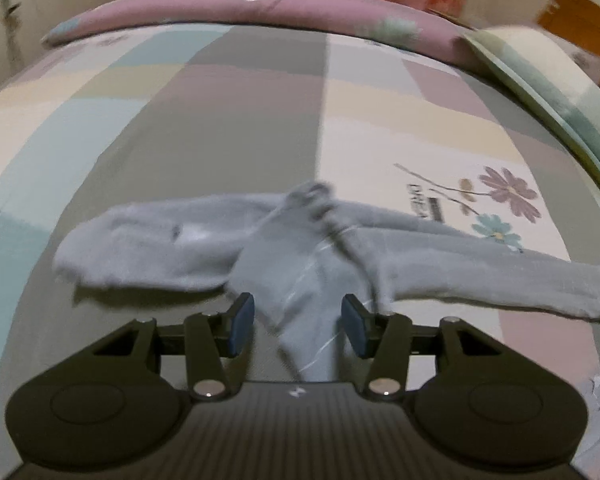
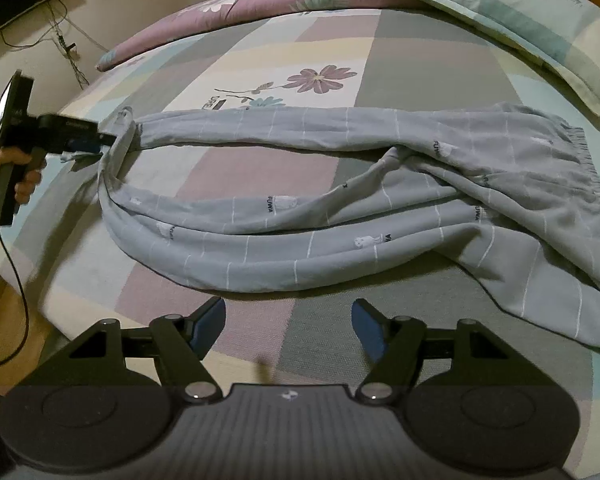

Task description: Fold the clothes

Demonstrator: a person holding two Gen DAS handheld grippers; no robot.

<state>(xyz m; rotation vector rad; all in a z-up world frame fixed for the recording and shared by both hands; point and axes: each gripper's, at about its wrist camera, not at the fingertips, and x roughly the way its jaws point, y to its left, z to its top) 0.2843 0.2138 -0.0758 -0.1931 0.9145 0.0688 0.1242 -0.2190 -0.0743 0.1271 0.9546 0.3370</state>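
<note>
The right gripper (image 2: 288,326) hovers over the bed (image 2: 260,168), fingers spread wide and empty. Just beyond its tips the grey trousers (image 2: 340,220) lie crumpled across the sheet, waistband to the right, legs running left. At the far left end of the legs, the left gripper (image 1: 298,330), held by a hand (image 2: 8,176), has its pads (image 1: 242,328) set apart on either side of a cuff; the cloth lies between them, not pinched. Beyond sit a pillow (image 2: 520,20) and a purple quilt (image 2: 240,8).
</note>
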